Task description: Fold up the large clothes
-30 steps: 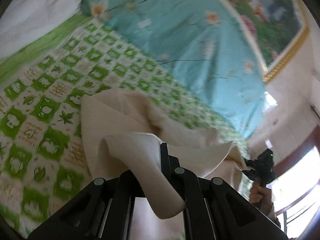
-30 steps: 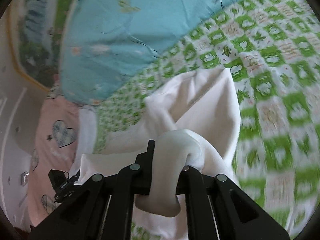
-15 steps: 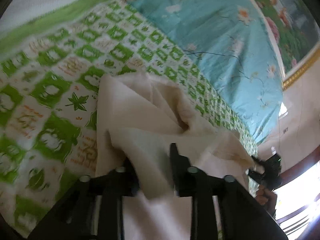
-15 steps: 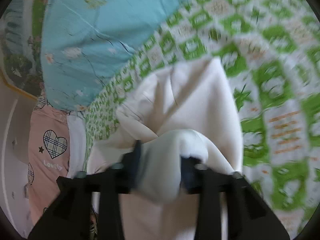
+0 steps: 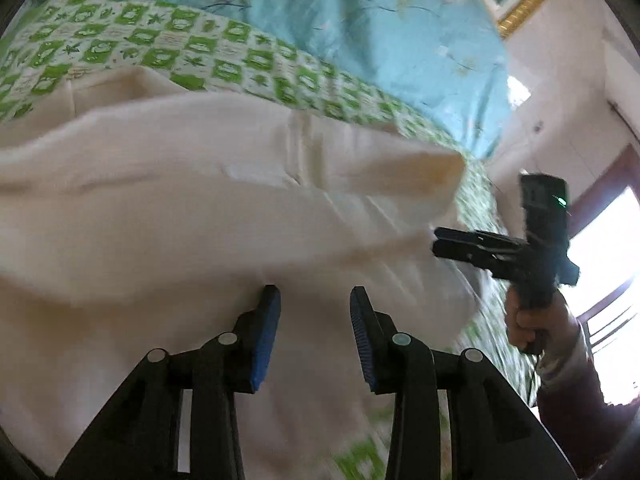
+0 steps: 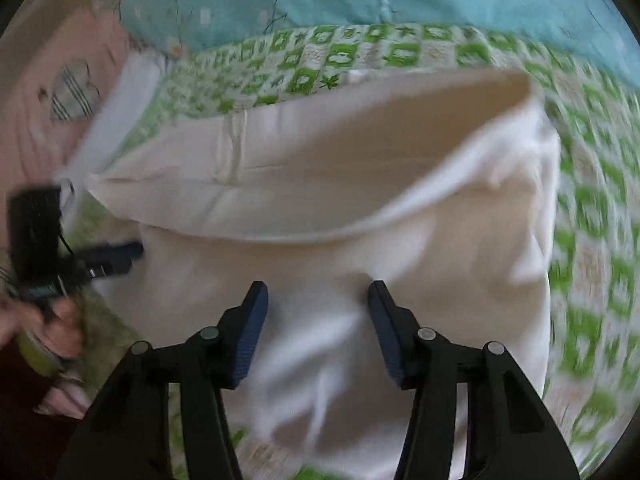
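Cream garment (image 5: 224, 216) spread on green-checked bedsheet (image 5: 224, 52), far part doubled back toward near side, folded edge running 9-to-3 across left wrist view. Blue floral quilt (image 5: 360, 32) bunched at 12, beyond sheet. Left gripper (image 5: 314, 294) at 6 o'clock, jaws just been opening, now apart w/ nothing between, only cloth lying underneath; blue pads (image 5: 266, 332) clear of fabric as far as visible. Right gripper (image 5: 440, 242) seen at 3 o'clock in same view, side-on, tip just beside garment's corner, right hand (image 5: 528, 324) wrapped round handle, dark red sleeve (image 5: 576, 408) below.

Right wrist view: blurred. Same garment (image 6: 340, 184) filling centre, fold edge sagging from 9 to 2. Right gripper (image 6: 318, 292) at 6, jaws also just been opening, apart, empty, over cloth. Left gripper (image 6: 120, 256) at 9 by garment's edge, hand (image 6: 52, 324) below it. Pink heart-print pillow (image 6: 52, 92) at 10
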`<state>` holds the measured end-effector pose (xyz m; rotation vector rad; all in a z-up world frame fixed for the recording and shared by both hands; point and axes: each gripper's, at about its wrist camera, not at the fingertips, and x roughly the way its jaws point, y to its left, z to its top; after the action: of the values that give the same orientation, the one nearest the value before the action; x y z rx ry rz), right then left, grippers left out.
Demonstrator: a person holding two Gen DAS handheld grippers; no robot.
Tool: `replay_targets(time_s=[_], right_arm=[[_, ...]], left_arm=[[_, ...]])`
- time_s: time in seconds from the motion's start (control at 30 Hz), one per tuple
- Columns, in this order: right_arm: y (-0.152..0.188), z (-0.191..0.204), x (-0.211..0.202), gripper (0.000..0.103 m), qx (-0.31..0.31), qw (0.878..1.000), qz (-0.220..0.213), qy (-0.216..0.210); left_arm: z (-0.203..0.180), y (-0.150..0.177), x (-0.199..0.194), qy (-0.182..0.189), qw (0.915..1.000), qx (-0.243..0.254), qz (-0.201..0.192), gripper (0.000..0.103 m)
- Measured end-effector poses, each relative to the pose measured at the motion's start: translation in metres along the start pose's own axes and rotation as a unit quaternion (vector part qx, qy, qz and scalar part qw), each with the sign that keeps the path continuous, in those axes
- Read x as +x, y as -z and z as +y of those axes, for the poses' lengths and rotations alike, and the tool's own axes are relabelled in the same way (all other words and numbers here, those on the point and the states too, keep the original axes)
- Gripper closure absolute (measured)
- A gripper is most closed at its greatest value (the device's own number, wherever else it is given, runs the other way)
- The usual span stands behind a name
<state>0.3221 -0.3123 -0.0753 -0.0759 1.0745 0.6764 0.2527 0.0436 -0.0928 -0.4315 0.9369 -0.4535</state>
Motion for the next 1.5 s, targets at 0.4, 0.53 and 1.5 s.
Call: replay_targets(time_s=[0.4,0.53,1.5], right_arm=[[-0.047,-0.098,0.002,0.050,0.214,0.966,-0.141,0.022],[-0.033,-0.095,-0.016,0.050,0.238,0.959,-0.152,0.017],[0.072,0.030,-0.032,0.050,0.195,0.973,-0.109,-0.065]], left_arm=[[0.096,-0.056,-0.044,-0.111,0.9801,-0.110,-0.122,0.067],[0.109,-0.036,-0.070,-0.120,0.9743,-0.135,-0.134,0.067],[0.028,0.140,-0.101,-0.025,0.9783,-0.195,-0.065,0.037]])
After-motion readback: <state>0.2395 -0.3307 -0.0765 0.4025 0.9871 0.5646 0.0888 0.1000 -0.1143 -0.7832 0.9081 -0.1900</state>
